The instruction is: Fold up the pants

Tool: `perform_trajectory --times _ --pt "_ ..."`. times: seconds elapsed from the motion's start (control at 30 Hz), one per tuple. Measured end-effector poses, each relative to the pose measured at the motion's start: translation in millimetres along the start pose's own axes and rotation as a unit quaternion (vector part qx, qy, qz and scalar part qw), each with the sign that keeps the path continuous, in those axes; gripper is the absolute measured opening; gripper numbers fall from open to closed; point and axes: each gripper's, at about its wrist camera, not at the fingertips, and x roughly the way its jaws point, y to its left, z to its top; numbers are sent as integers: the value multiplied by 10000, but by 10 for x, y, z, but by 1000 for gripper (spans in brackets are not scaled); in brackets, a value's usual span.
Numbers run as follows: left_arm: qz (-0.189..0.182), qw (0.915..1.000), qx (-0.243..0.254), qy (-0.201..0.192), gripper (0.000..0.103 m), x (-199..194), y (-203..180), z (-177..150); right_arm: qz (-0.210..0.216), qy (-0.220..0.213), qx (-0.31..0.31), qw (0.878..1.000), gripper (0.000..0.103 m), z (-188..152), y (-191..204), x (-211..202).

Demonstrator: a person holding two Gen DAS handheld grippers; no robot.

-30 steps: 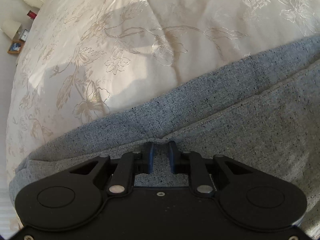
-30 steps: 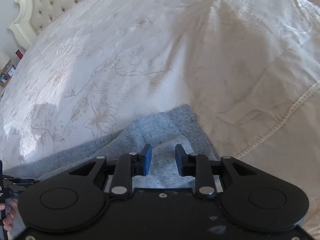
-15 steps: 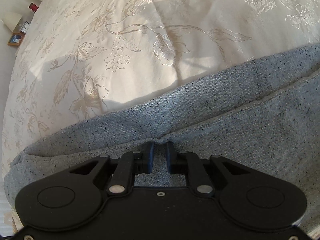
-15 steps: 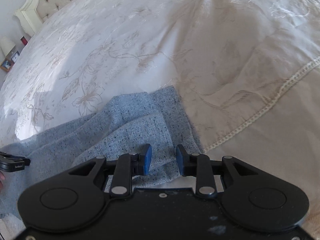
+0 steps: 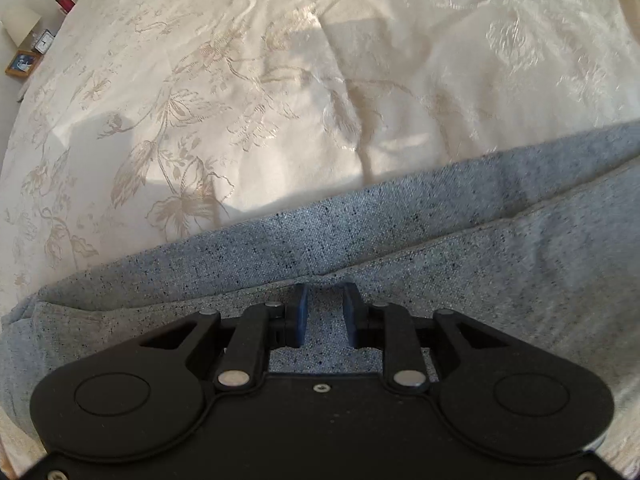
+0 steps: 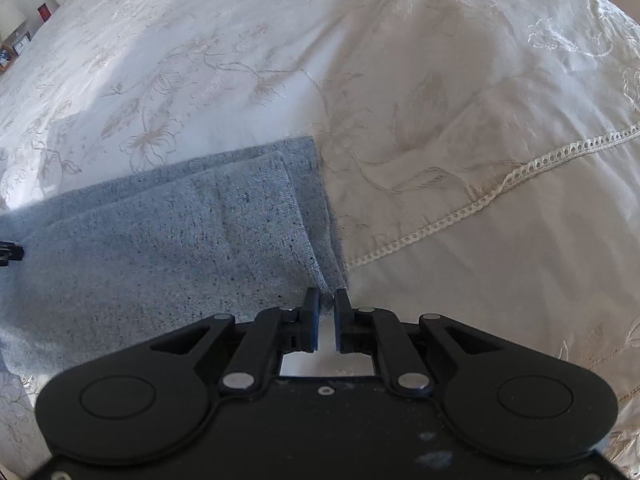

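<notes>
Grey speckled pants (image 5: 400, 240) lie in layers across a cream embroidered bedspread (image 5: 240, 100). My left gripper (image 5: 325, 300) sits over the pants, its blue fingers a little apart with the top layer's edge between them. In the right wrist view the pants (image 6: 180, 248) end at a folded hem near the middle. My right gripper (image 6: 327, 300) is nearly closed on the lower corner of that hem, pinching the cloth.
A lace seam (image 6: 500, 188) crosses the bedspread to the right of the pants. A bedside table with a framed picture (image 5: 22, 63), a small clock and a lamp stands at the far left. The other gripper's tip (image 6: 8, 254) shows at the left edge.
My right gripper has pulled back from over the pants to the hem corner and narrowed on it. My left gripper's fingers spread slightly and it stays on the top layer's edge.
</notes>
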Motion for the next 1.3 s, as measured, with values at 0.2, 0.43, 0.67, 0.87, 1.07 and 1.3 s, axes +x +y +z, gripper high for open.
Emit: perform_trajectory --times 0.2,0.43,0.67,0.87,1.07,1.3 --pt "-124 9984 -34 -544 32 -367 496 -183 211 -863 139 9959 27 227 147 -328" --pt "5 9979 355 -536 38 -322 823 -351 277 -895 251 9953 29 599 299 71" --pt "-237 9963 590 -586 38 -326 983 -492 500 -172 297 9982 30 796 349 591" --pt "-331 9922 966 -717 38 -352 1054 -568 609 -367 316 9970 5 725 462 484" --pt "-139 9876 1332 -822 38 -259 1055 -493 445 -645 554 9954 4 711 417 327" --pt "-21 9651 2588 -393 42 142 895 -339 375 -585 663 9954 4 700 405 341"
